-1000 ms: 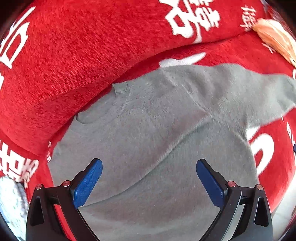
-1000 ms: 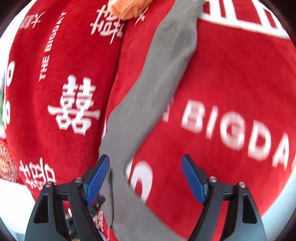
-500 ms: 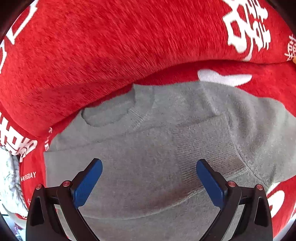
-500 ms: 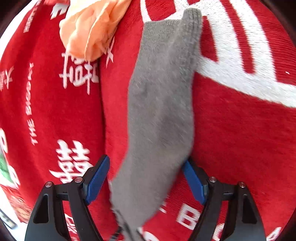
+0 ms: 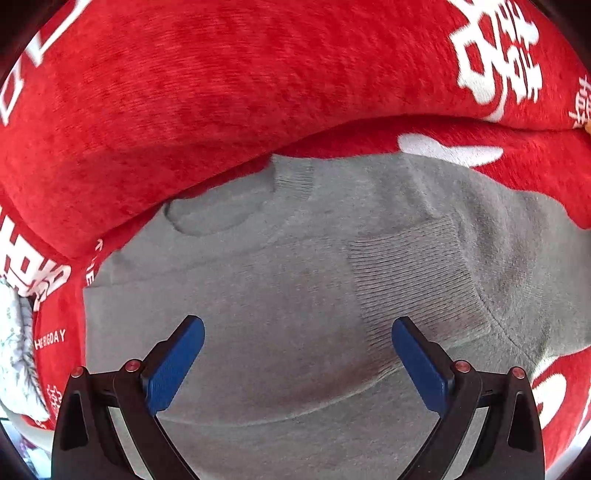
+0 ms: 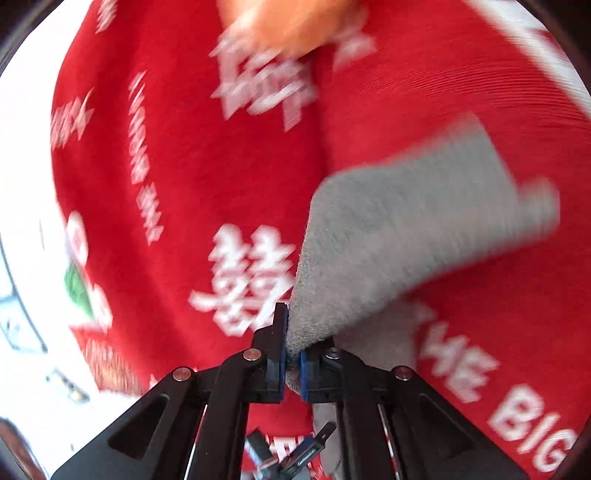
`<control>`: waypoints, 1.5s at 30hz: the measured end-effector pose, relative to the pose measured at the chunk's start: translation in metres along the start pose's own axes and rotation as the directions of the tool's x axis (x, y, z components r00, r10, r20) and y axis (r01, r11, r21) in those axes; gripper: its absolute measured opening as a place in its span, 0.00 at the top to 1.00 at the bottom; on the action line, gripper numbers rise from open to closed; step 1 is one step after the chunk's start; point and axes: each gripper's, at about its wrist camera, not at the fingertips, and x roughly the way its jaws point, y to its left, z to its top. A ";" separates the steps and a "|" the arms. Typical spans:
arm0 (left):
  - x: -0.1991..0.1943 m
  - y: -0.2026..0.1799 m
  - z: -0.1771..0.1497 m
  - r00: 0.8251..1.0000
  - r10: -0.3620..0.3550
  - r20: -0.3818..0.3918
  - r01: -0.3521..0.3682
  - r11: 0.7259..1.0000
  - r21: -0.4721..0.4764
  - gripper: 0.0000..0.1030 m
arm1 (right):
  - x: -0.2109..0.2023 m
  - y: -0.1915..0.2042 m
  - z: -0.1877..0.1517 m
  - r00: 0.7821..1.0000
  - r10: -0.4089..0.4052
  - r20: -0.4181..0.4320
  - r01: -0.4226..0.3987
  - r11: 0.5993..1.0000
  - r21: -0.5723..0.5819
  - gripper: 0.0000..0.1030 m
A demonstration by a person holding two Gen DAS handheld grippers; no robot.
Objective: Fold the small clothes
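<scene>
On red blanket (image 6: 192,177), right claw (image 6: 291,363) pinches sweater sleeve (image 6: 399,236).

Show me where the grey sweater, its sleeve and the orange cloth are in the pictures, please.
grey sweater (image 5: 280,295): left wrist view, middle of the body, below the neckline.
sleeve (image 6: 399,229): right wrist view, middle of the blurred grey length.
orange cloth (image 6: 291,22): right wrist view, blurred centre at the top edge.
</scene>
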 end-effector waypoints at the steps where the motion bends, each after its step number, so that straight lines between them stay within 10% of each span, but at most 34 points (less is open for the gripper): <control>1: -0.002 0.009 -0.002 1.000 -0.008 0.007 0.008 1.000 -0.013 0.01 | 0.012 0.013 -0.005 0.999 0.010 -0.035 -0.011 0.999 -0.038 0.95; 9: -0.017 0.103 -0.034 0.998 -0.032 0.058 0.039 0.992 -0.118 0.01 | 0.130 0.108 -0.105 0.945 -0.125 -0.302 -0.004 0.919 -0.394 0.94; 16: -0.013 0.186 -0.073 0.999 -0.002 0.054 0.012 0.982 -0.186 0.01 | 0.251 0.089 -0.248 0.780 -0.403 -0.479 0.046 0.800 -0.598 0.93; 21: -0.006 0.218 -0.095 1.000 -0.009 0.028 0.016 0.971 -0.239 0.01 | 0.291 0.031 -0.289 0.647 -0.624 -0.439 0.232 0.709 -0.666 0.77; 24: -0.003 0.234 -0.105 0.999 -0.028 0.034 0.036 0.963 -0.267 0.01 | 0.277 0.022 -0.283 0.694 -0.564 -0.447 0.269 0.779 -0.566 0.39; 27: 0.000 0.249 -0.113 0.998 -0.050 0.034 0.057 0.953 -0.298 0.01 | 0.260 0.028 -0.270 0.745 -0.578 -0.334 0.350 0.764 -0.542 0.39; 30: 0.001 0.261 -0.119 0.998 -0.061 0.033 0.068 0.941 -0.333 0.01 | 0.264 0.034 -0.255 0.760 -0.594 -0.264 0.414 0.755 -0.508 0.93; 33: -0.002 0.274 -0.124 0.997 -0.064 0.043 0.075 0.928 -0.364 0.01 | 0.294 0.070 -0.276 0.760 -0.604 -0.241 0.326 0.674 -0.663 0.93; 36: -0.004 0.285 -0.131 0.997 -0.060 0.045 0.073 0.920 -0.386 0.01 | 0.330 0.096 -0.335 0.707 -0.646 -0.288 0.147 0.532 -0.834 0.93; 41: 0.000 0.299 -0.141 0.999 -0.045 0.019 0.049 0.910 -0.411 0.01 | 0.363 0.070 -0.423 0.532 -0.802 -0.274 -0.040 0.299 -0.953 0.78; 43: 0.001 0.301 -0.143 0.999 -0.050 0.013 0.051 0.907 -0.419 0.01 | 0.360 0.055 -0.437 0.478 -0.838 -0.263 -0.064 0.266 -0.962 0.45; 45: 0.002 0.302 -0.143 0.999 -0.050 0.010 0.050 0.906 -0.421 0.01 | 0.345 0.049 -0.431 0.473 -0.836 -0.280 -0.053 0.289 -0.956 0.40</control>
